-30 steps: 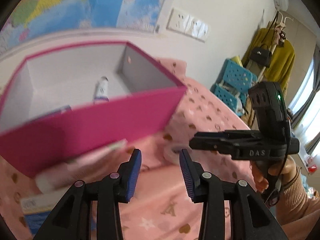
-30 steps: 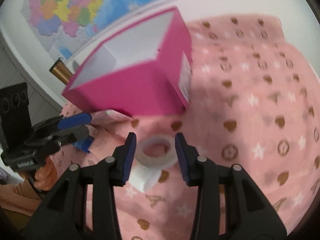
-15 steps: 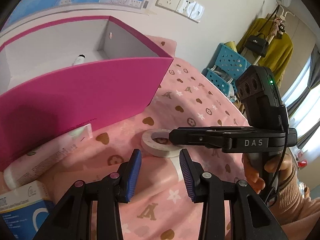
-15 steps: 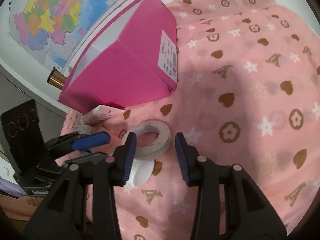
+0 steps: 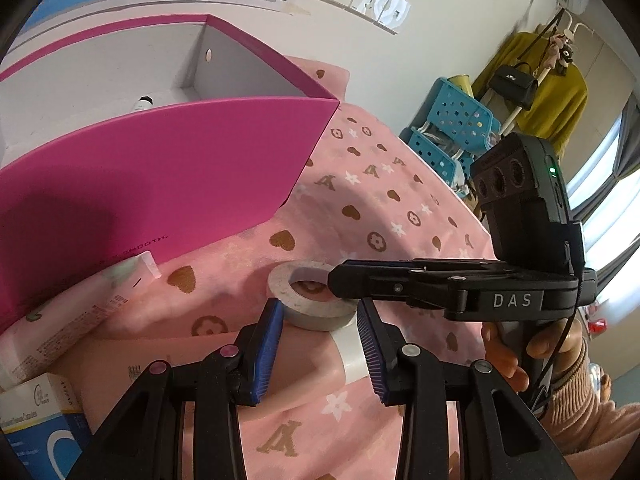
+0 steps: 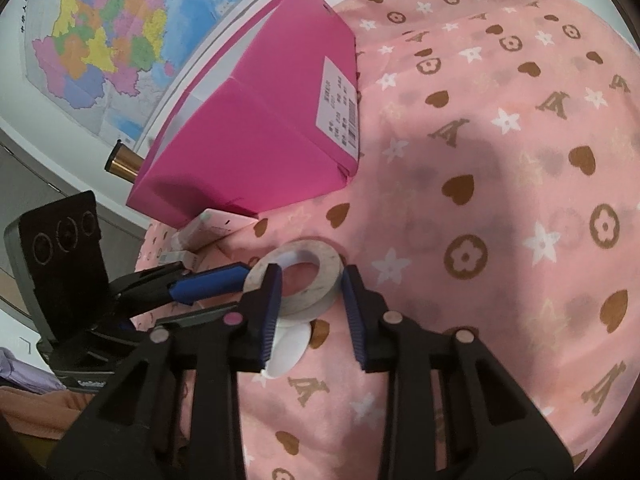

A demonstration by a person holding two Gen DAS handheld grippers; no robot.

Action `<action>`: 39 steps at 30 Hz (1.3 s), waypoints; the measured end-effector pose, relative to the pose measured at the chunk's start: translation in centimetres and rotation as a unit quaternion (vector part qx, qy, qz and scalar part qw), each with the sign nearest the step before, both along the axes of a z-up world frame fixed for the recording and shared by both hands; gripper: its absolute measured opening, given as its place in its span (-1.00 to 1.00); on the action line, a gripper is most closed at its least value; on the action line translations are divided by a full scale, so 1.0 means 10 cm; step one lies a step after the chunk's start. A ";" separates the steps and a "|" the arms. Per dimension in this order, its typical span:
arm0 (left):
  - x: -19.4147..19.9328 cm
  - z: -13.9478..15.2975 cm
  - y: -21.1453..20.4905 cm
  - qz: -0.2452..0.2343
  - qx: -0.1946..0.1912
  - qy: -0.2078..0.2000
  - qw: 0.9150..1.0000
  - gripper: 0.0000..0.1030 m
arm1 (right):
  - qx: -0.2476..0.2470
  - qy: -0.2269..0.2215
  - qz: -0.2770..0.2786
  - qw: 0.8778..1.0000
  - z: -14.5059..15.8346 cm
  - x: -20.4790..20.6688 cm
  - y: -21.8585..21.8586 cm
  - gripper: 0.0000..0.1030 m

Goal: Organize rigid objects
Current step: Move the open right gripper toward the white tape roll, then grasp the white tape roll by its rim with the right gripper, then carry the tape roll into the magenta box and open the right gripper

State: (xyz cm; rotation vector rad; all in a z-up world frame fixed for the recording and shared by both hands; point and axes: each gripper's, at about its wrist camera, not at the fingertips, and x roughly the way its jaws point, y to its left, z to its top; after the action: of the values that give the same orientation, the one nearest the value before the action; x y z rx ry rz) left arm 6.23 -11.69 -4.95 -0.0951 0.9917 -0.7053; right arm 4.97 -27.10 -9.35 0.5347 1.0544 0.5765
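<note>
A white roll of tape (image 5: 310, 300) lies flat on the pink patterned cloth (image 5: 384, 208), a loose white strip trailing from it. My right gripper (image 6: 310, 298) is open, its fingers on either side of the roll (image 6: 298, 280). My left gripper (image 5: 320, 344) is open just short of the roll, facing the right one. An open pink box (image 5: 160, 164) stands behind, a small tube (image 5: 142, 103) inside it. The box also shows in the right wrist view (image 6: 256, 128).
A pale tube (image 5: 68, 320) lies against the box front. A blue and white carton (image 5: 36, 424) sits at the near left. Blue baskets (image 5: 456, 128) and hanging clothes (image 5: 536, 84) stand beyond the cloth's far edge. A wall map (image 6: 100, 32) hangs behind the box.
Both grippers have come down and closer to the tape roll. The right gripper's fingers now straddle it. The box sits farther back in both views.
</note>
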 end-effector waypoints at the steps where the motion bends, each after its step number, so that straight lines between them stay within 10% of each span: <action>1: 0.00 0.00 0.00 0.000 0.000 0.000 1.000 -0.26 | 0.003 0.004 0.000 1.000 -0.01 0.01 -0.01 -0.33; 21: -0.10 0.20 0.07 0.009 -0.002 -0.035 0.999 -0.26 | -0.023 -0.046 -0.009 0.999 0.23 -0.16 0.10 -0.32; 39: -0.20 0.91 0.23 0.038 -0.012 -0.141 0.989 -0.26 | -0.061 -0.163 0.010 0.985 1.05 -0.18 0.33 -0.33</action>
State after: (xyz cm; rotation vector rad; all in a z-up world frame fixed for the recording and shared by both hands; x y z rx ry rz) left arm 4.18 -9.39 4.14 -0.0516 0.7051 -0.6414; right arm 3.12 -23.83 1.18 0.3093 0.7774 0.5907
